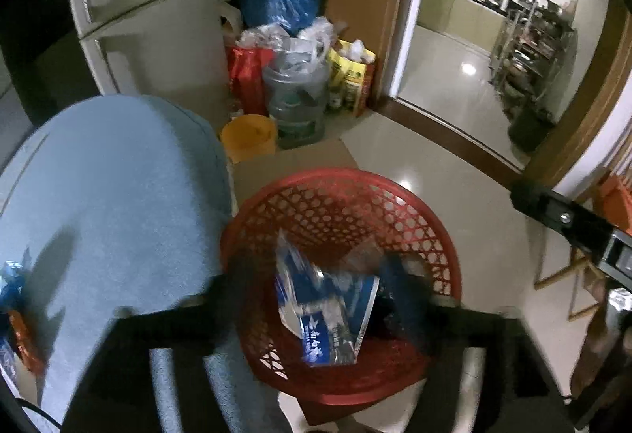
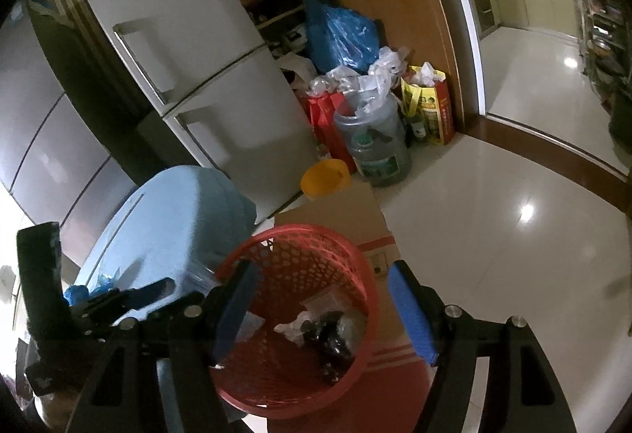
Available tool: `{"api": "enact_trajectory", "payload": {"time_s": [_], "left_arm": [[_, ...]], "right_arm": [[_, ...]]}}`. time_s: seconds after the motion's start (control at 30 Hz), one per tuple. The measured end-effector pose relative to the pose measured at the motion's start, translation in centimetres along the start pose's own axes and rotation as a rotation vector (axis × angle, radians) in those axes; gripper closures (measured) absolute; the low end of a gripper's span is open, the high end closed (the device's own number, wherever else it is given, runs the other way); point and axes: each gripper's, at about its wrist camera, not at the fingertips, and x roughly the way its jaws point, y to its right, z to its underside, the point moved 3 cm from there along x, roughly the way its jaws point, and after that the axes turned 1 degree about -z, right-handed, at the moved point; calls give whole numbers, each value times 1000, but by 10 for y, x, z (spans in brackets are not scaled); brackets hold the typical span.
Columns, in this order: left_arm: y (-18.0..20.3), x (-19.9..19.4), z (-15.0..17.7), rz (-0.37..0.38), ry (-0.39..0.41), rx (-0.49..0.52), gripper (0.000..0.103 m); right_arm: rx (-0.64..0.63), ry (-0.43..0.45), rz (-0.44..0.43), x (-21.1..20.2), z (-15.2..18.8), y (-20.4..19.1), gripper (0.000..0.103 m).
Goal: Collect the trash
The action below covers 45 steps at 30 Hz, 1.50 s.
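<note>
Both tools stand wide and empty: left tool (image 1: 320, 295), right tool (image 2: 328, 314) with blue ribbed pads. Below, a crinkly blue-white wrapper (image 1: 328, 314) lies in the round red lattice basket (image 1: 414, 204). Beyond, a smooth white fridge (image 2: 189, 50).

both wrist views angled down, sharing red basket (image 1: 446, 243)

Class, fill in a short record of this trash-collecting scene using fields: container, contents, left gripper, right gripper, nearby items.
container: red mesh basket on the floor, beside a light blue surface
contents: blue and white wrapper; black crumpled piece; white scrap
left gripper: above the basket, jaws apart, wrapper between them, blurred; contact unclear
right gripper: above the basket, open, holding nothing
nearby items: orange tub, grey jug, white fridge
</note>
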Motion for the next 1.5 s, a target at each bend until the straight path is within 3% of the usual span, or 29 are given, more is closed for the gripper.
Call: {"api": "enact_trajectory", "payload": {"time_s": [0.27,0.6,1.13,1.4,1.5], "left_arm": [[-15,-11,4,-28,17,-28,25],[-57,-70,9,-40,148,-168,25],[-128,-151,68,-92,277,-337,23],[-171,-184,119,-221,308,-390,23],[-191,-194,144,-313,296,-405,22]], "right_arm": [[-1,25,-7,-10,-3,-6,29],[-66,46,-51,-19,-3,-48,29],[-215,76,-126,-47,25,-139,25],[-311,36,-153,-49,53,-181,24],[-353,22,-172,-49,64,-198,23]]}}
